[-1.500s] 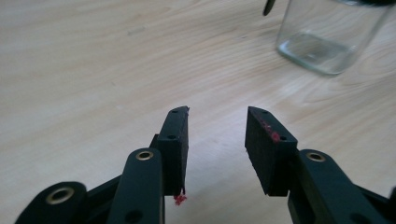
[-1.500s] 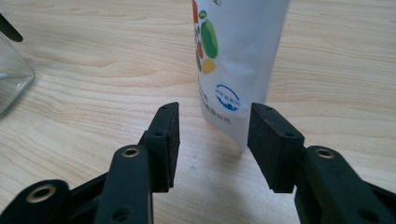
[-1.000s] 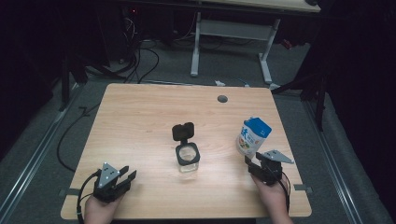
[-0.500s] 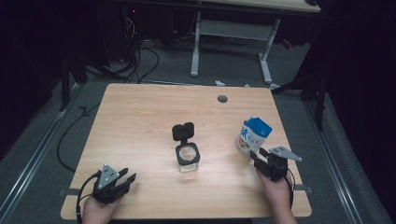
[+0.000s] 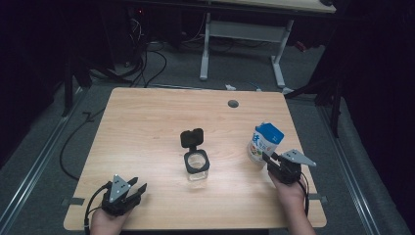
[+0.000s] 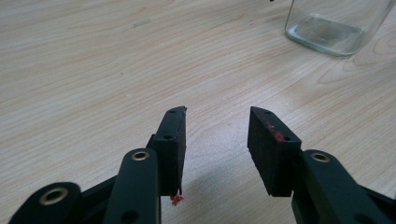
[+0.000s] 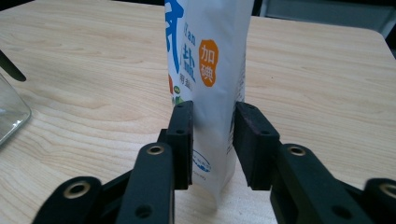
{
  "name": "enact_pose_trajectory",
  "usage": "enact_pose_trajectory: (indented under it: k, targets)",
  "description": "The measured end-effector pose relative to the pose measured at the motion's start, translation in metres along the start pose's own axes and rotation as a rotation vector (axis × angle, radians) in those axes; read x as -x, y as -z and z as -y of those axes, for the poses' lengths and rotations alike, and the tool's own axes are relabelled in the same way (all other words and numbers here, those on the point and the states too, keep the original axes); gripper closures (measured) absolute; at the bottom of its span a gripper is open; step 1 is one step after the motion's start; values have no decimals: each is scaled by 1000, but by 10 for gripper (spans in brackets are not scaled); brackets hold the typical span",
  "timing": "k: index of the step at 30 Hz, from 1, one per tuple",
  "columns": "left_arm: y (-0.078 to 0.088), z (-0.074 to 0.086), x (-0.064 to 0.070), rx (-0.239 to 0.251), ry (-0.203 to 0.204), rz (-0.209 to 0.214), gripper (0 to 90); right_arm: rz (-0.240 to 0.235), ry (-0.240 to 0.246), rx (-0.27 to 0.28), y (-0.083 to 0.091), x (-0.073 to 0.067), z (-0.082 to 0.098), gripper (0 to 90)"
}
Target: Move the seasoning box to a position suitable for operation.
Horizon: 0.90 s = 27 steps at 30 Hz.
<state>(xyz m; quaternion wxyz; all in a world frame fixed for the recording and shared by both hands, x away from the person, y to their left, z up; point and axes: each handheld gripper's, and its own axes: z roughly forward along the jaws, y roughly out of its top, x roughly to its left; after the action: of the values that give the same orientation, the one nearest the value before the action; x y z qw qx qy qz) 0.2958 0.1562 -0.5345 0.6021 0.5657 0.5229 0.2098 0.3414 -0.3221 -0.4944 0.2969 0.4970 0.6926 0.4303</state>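
At the near left corner of the wooden table (image 5: 147, 122), the left gripper (image 5: 128, 190) rests low over the bare wood with its jaws apart and nothing between them; its jaws have just been opening a little. Ahead of it and to its right, well apart, stands the glass jar (image 5: 196, 166), square-sided, with its black lid (image 5: 191, 137) flipped open on the far side. At the near right, the right gripper (image 5: 268, 160) reaches toward the salt bag (image 5: 265, 142), a white and blue pouch that stands upright near the table's right edge. In the right gripper view, the bag (image 7: 208, 70) sits between the two black pads, whose jaws have just been closing; both pads touch or nearly touch the bag's narrow lower edge, clasping it. Farther off, a small round grommet hole (image 5: 233, 104) lies near the table's far edge.
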Motion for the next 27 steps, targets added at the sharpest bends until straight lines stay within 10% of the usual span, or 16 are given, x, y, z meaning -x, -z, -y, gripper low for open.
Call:
enact_pose_trajectory:
  k: [27]
  targets:
    - [7,3,3,2,-4,32,557,-12,49,-26,-2,-6,-7,858]
